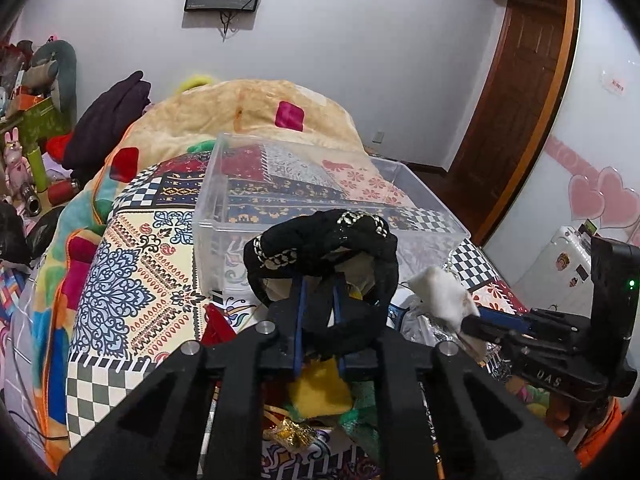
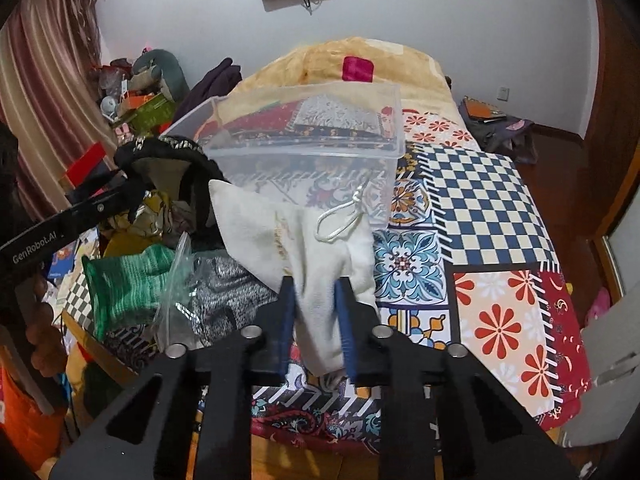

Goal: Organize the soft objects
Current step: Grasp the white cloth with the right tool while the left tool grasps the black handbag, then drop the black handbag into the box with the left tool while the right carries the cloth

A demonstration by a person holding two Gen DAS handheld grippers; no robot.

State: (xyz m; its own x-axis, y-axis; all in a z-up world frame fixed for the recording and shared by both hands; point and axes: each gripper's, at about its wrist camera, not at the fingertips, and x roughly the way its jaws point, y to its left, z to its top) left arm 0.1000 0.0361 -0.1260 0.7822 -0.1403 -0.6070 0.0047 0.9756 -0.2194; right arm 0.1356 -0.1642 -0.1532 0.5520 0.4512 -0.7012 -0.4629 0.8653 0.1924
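My left gripper [image 1: 319, 280] is shut on a black fabric piece with gold trim [image 1: 320, 236], held above the bed just in front of a clear plastic bin [image 1: 224, 216]. My right gripper [image 2: 316, 284] is shut on a white drawstring cloth bag [image 2: 276, 240], held up near the bin's front wall [image 2: 320, 176]. The right gripper and white cloth also show in the left wrist view [image 1: 444, 292] at the right. The black piece shows in the right wrist view [image 2: 168, 152] at the left. The bin looks empty.
A pile of soft items lies below the grippers: a yellow cloth [image 1: 320, 392], a green knit piece [image 2: 128, 280], a grey patterned fabric [image 2: 224, 296] and a plastic bag [image 2: 176, 280]. The bed has a patchwork cover [image 2: 480, 208] and a beige blanket [image 1: 248, 108]. Clutter stands at the left [image 1: 28, 112].
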